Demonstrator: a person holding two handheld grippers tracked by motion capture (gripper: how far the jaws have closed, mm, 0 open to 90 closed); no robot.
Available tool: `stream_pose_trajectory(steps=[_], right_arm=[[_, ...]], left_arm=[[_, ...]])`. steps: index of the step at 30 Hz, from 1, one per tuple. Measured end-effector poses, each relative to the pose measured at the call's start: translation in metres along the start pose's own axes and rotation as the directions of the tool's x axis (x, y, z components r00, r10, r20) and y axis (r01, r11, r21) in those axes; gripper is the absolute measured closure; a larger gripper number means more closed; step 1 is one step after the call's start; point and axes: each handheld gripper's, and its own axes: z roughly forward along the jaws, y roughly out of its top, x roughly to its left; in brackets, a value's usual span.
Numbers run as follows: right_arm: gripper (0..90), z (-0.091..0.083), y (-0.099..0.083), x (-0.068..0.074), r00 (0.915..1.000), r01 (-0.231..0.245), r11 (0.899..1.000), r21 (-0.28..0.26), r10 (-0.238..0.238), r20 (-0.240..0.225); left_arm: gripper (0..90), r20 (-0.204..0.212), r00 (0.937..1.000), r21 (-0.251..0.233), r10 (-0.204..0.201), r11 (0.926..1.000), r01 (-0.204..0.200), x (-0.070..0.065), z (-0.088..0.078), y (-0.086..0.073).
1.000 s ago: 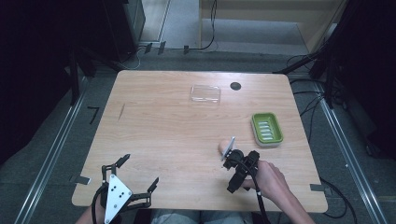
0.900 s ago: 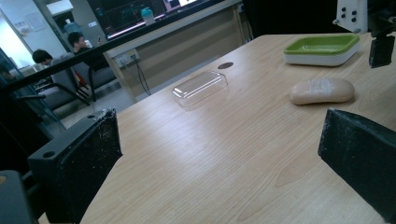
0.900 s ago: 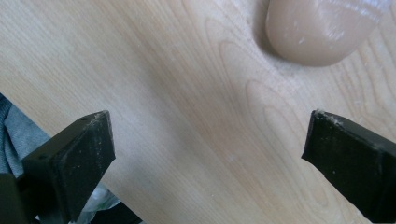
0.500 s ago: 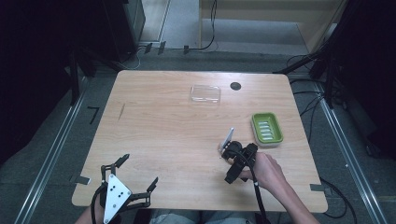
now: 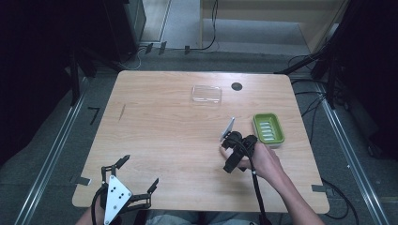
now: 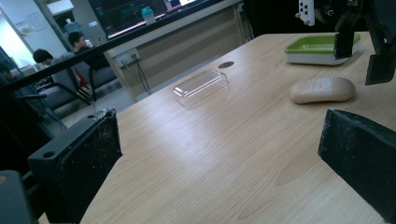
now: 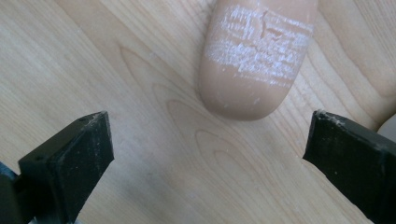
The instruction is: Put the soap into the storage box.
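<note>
Right gripper view: right gripper [image 7: 205,154] jaws wide above soap bar [image 7: 257,56]; probably should straddle its middle squarely before closing.

Your right gripper [image 5: 230,151] mostly hides the soap bar [image 7: 257,56] from above; its far end is cut off in your right gripper view.

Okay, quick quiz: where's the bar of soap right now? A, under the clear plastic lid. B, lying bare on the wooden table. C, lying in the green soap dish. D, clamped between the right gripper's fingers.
B: the soap lies on the wooden table ahead of the right gripper, whose fingers stand open and apart from it.
</note>
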Motion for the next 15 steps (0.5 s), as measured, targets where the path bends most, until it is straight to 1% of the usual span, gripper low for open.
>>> stream_pose_trajectory(steps=[5,8,13,14,15], right_arm=[[0.2,0.001,0.006,-0.003,0.9998,-0.008,1.000,-0.001,0.008,-0.015],[0.0,0.002,0.010,-0.006,0.9999,-0.006,1.000,-0.003,0.005,-0.012],[0.0,0.005,0.017,-0.010,0.9991,-0.034,0.999,-0.014,0.034,-0.027],[0.0,0.006,0.018,-0.012,0.9993,-0.028,0.999,-0.015,0.028,-0.024],[0.0,0.006,0.019,-0.012,0.9988,-0.041,0.999,-0.015,0.040,-0.028]], left_arm=[[0.0,0.000,1.0000,0.001,0.002,1.0000,-0.002,0.000,0.000,0.000],[0.0,-0.001,1.0000,0.001,0.000,1.0000,0.000,0.000,0.000,0.000],[0.0,0.000,1.0000,0.000,-0.001,1.0000,0.001,0.000,0.000,0.000],[0.0,-0.001,1.0000,0.000,-0.001,1.0000,0.001,0.000,0.000,0.000],[0.0,-0.001,1.0000,0.000,-0.001,1.0000,0.001,0.000,0.000,0.000]])
